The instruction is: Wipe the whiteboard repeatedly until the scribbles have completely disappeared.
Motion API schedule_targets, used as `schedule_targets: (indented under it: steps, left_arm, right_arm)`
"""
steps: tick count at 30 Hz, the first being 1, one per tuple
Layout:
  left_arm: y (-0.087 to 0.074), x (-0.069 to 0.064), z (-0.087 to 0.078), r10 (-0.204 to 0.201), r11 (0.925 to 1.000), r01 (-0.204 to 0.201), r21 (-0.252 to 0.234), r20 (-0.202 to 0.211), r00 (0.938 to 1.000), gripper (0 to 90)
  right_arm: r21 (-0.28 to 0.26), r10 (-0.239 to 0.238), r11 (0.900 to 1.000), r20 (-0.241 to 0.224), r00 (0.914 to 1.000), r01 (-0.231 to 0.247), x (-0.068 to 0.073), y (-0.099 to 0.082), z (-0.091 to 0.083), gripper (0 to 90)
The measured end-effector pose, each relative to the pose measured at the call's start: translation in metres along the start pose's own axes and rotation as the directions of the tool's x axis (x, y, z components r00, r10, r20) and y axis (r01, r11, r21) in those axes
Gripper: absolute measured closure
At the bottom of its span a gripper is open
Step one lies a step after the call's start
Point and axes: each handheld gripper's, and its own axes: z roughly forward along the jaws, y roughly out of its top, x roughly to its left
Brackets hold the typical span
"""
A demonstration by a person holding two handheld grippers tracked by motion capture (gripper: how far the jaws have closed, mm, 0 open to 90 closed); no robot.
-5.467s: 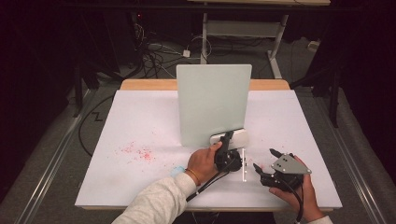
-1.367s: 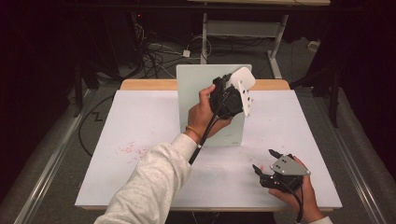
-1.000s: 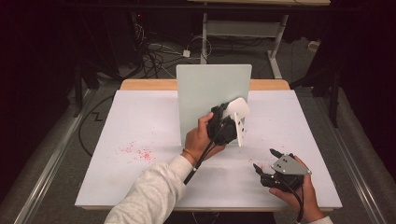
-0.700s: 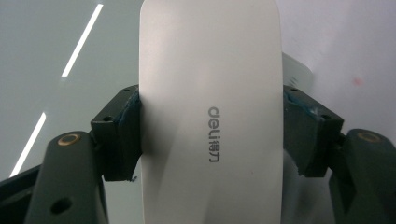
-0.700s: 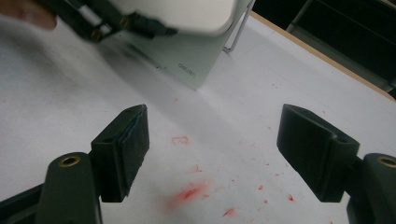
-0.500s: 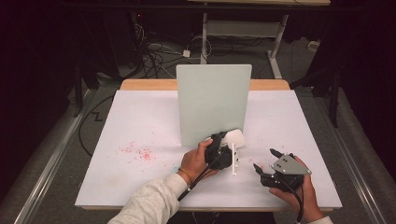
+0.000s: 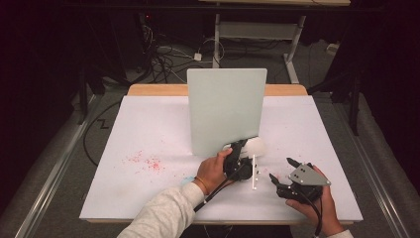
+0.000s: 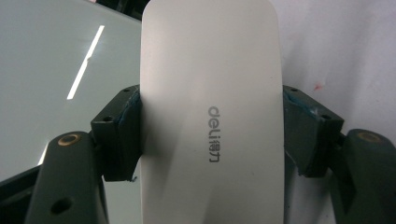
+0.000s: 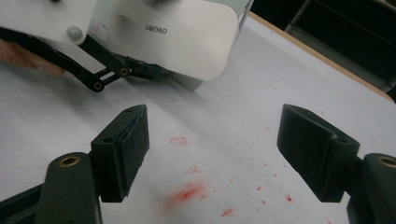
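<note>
My left gripper (image 8: 210, 154) is clamped across the white plastic whiteboard eraser (image 8: 210, 107), its long axis running straight out between the fingers; pale upright board (image 7: 225, 109) just beyond. Right gripper (image 9: 229, 158) wide apart, idle.

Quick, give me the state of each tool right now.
Left tool: closed on the white eraser, one jaw on each side.
Right tool: open, holding nothing, over the red-smeared table.
</note>
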Motion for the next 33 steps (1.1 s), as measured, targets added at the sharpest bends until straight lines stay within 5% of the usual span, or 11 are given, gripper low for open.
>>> schedule_targets:
  steps: [5,11,19,21,24,27,33]
  left_arm:
    - [-0.003,0.011,-0.011,-0.091,0.9953,0.092,-0.029,0.027,0.9954,29.1]
    - [-0.007,0.027,-0.028,-0.146,0.9870,0.150,-0.059,0.056,0.9876,29.1]
    - [-0.024,0.044,-0.054,-0.255,0.9617,0.264,-0.072,0.120,0.9595,29.1]
    - [-0.030,0.048,-0.059,-0.287,0.9511,0.300,-0.073,0.147,0.9464,29.0]
    - [-0.035,0.056,-0.065,-0.301,0.9470,0.314,-0.067,0.157,0.9406,29.1]
    - [-0.043,0.063,-0.071,-0.331,0.9362,0.346,-0.060,0.185,0.9255,29.0]
    - [-0.055,0.079,-0.081,-0.324,0.9409,0.339,-0.006,0.273,0.9058,29.1]
  right_arm:
    - [-0.008,0.010,0.9999,0.005,0.9999,-0.010,-0.002,0.000,-0.002,25.9]
    - [-0.011,0.011,0.9999,0.003,0.9999,-0.011,-0.001,0.002,-0.001,25.9]
    - [-0.010,0.016,0.9998,0.007,0.9999,-0.016,0.000,0.003,0.000,25.9]
    - [-0.012,0.013,0.9998,0.008,0.9999,-0.012,0.000,0.004,0.000,25.9]
    - [-0.008,0.012,0.9999,0.003,0.9999,-0.012,0.001,0.003,0.001,25.9]
    - [-0.008,0.012,0.9999,0.004,0.9999,-0.012,0.000,0.003,0.000,25.9]
    - [-0.006,0.006,1.0000,0.001,1.0000,-0.006,0.000,0.003,0.000,25.9]
